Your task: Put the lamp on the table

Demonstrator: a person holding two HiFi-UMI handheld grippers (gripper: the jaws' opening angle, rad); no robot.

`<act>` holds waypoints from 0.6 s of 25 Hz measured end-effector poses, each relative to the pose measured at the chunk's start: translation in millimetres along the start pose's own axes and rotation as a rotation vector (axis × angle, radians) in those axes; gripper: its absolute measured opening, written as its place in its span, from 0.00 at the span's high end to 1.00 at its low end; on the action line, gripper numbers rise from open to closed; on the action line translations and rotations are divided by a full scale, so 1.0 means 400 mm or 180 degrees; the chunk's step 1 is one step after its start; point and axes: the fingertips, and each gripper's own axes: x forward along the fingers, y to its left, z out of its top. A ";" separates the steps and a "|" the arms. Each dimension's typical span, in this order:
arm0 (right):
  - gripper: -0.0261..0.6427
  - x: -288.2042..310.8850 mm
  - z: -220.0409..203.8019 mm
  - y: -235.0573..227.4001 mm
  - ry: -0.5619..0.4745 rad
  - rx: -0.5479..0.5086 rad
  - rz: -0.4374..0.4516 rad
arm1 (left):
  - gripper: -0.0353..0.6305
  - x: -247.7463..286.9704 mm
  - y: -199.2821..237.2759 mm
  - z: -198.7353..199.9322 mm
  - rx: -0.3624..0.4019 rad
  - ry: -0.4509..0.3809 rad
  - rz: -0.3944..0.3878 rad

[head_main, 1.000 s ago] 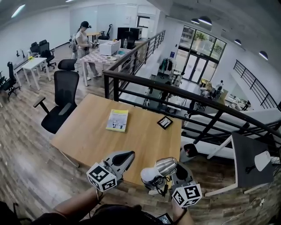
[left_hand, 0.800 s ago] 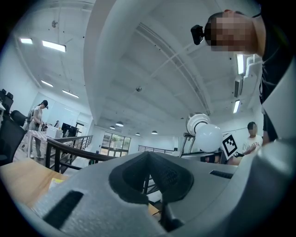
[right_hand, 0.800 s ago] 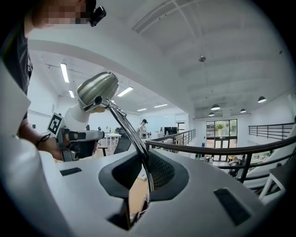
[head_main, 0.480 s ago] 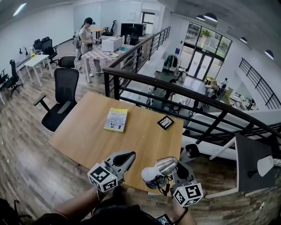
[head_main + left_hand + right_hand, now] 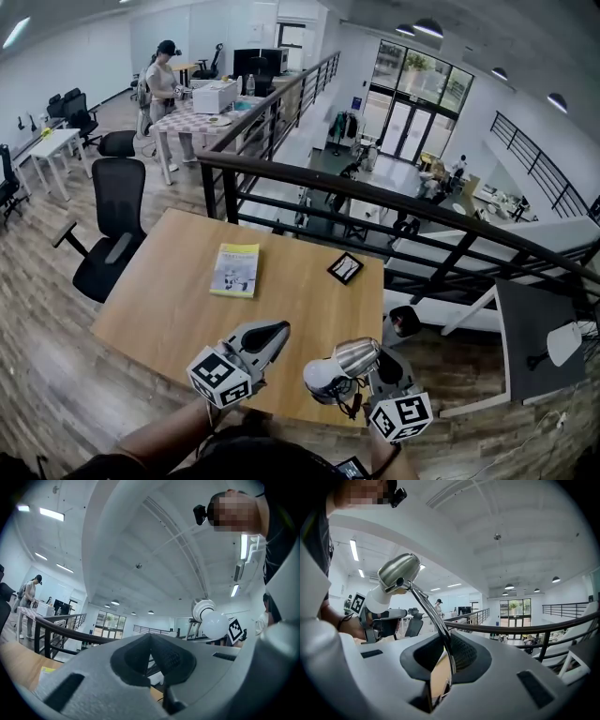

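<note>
Your right gripper was clamped on the thin stem of the chrome-headed, white-bulbed lamp, held above the near edge of the light wooden table. Your left gripper, closed on nothing, hovered beside the lamp. Mid-table lay a yellow-green booklet and a small black square frame. A black railing ran behind the table.

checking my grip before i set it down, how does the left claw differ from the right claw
The left claw is shut on nothing; the right claw is shut on the lamp's thin metal stem. The left claw sits beside the lamp head, apart from it; the right claw carries it. Both are closed, by the table's near edge.
</note>
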 end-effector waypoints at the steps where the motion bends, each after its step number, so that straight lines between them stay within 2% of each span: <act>1: 0.89 0.015 0.002 -0.001 -0.0004 0.0000 -0.0038 | 0.94 0.007 0.018 0.005 0.0004 -0.0003 -0.0041; 11: 0.89 0.137 0.025 0.029 -0.0008 -0.0014 -0.0457 | 0.94 0.027 0.176 0.051 0.0055 0.0032 -0.0449; 15: 0.89 0.178 0.016 0.038 0.0006 0.0046 -0.0577 | 0.94 0.032 0.233 0.048 -0.0001 0.0031 -0.0473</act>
